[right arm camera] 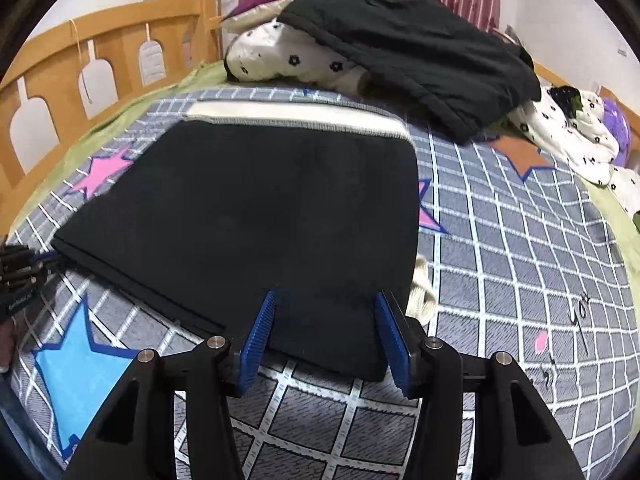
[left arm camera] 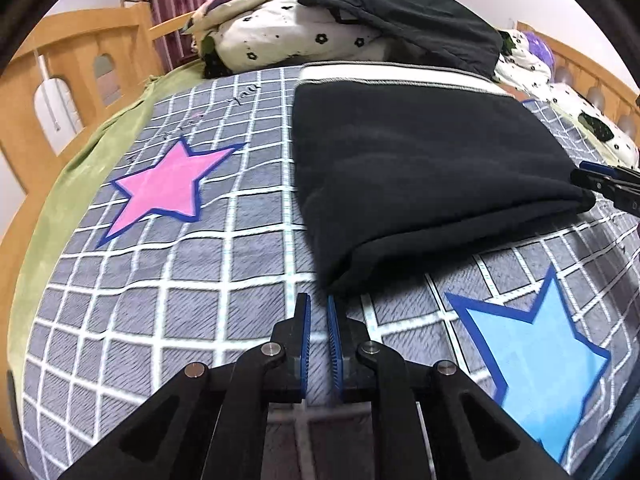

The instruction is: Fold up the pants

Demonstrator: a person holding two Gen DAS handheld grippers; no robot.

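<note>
We've got the folded black pants flat; left gripper pinched together beside their corner, right gripper spread over their edge.

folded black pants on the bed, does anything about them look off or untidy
Mostly neat: the folded black pants lie flat on the grey checked star blanket. One oddity is a cream drawstring poking out from under their right edge near the right gripper.

Bedding heap blocks beyond pants; blanket left lies open.
</note>
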